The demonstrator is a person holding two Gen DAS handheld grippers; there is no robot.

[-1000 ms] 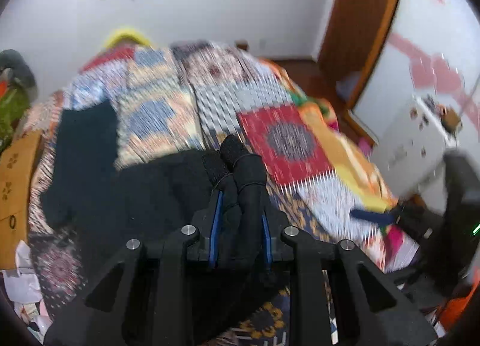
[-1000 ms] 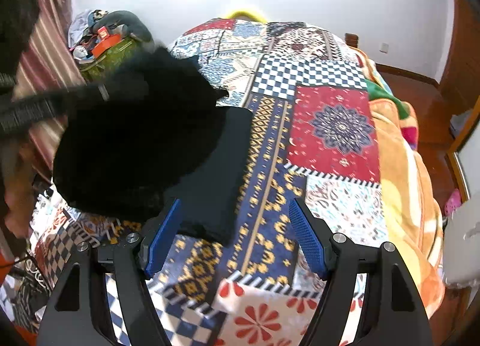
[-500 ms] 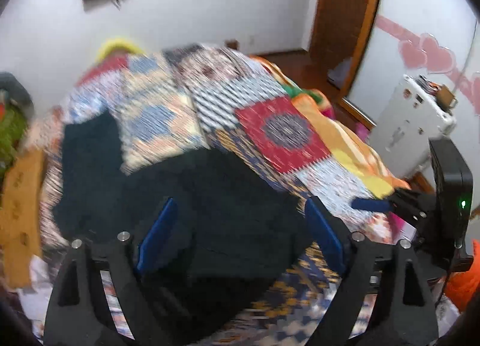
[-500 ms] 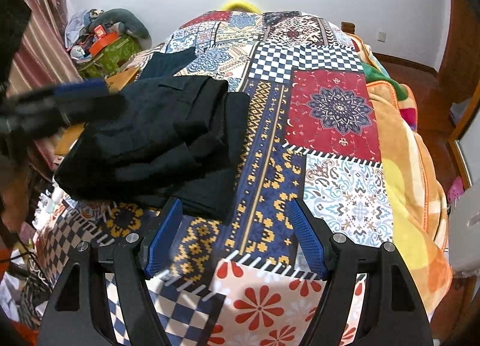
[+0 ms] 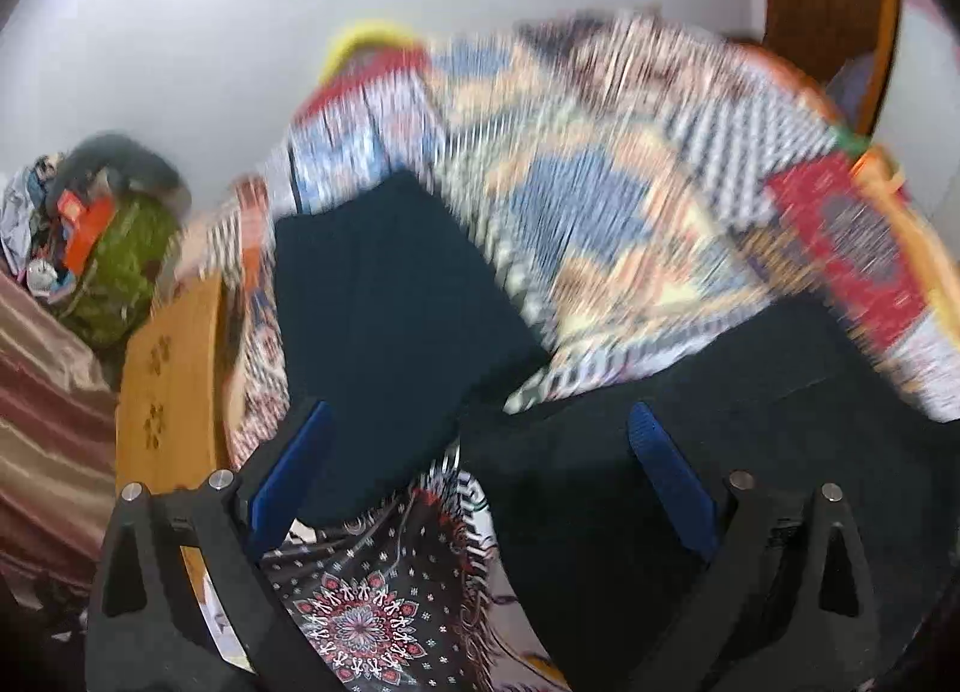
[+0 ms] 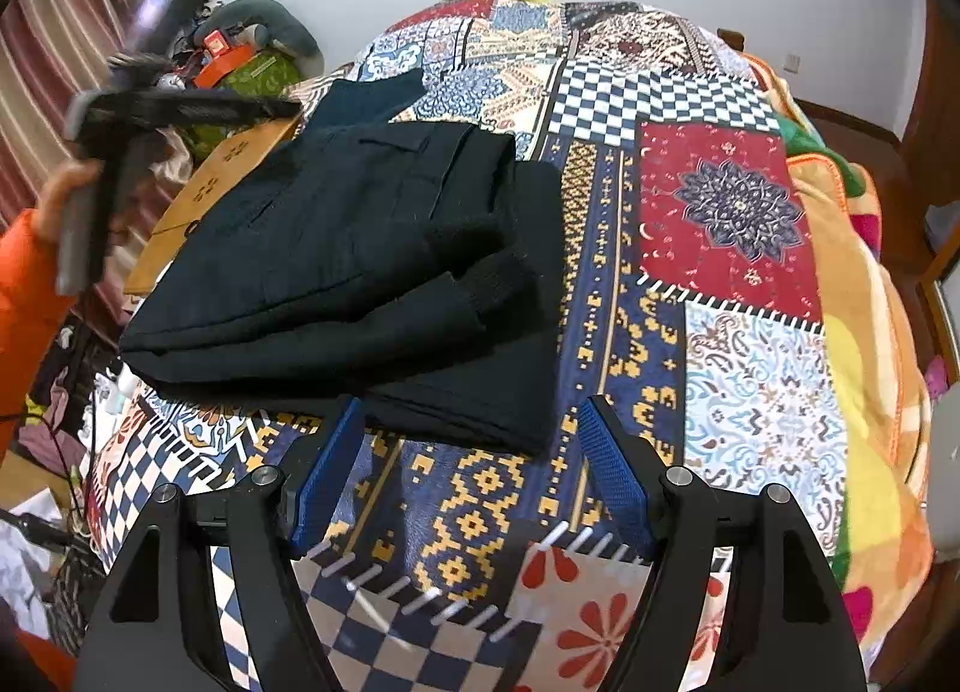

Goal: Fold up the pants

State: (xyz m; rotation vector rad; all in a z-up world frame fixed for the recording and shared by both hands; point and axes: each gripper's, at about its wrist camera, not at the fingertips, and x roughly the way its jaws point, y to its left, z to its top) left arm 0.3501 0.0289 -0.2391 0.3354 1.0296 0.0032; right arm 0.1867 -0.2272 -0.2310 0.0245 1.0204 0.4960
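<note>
No readable text anywhere. The orange-and-red items on the green bag (image 6: 258,71) at the far left edge of the bed carry markings too small to make out, and the left wrist view is motion-blurred. The wooden board (image 6: 222,182) shows only dark decorative motifs, no letters.

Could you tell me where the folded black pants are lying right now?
In the right wrist view, the folded black pants lie on the left part of the patchwork quilt, just ahead of the open right tongs.
</note>
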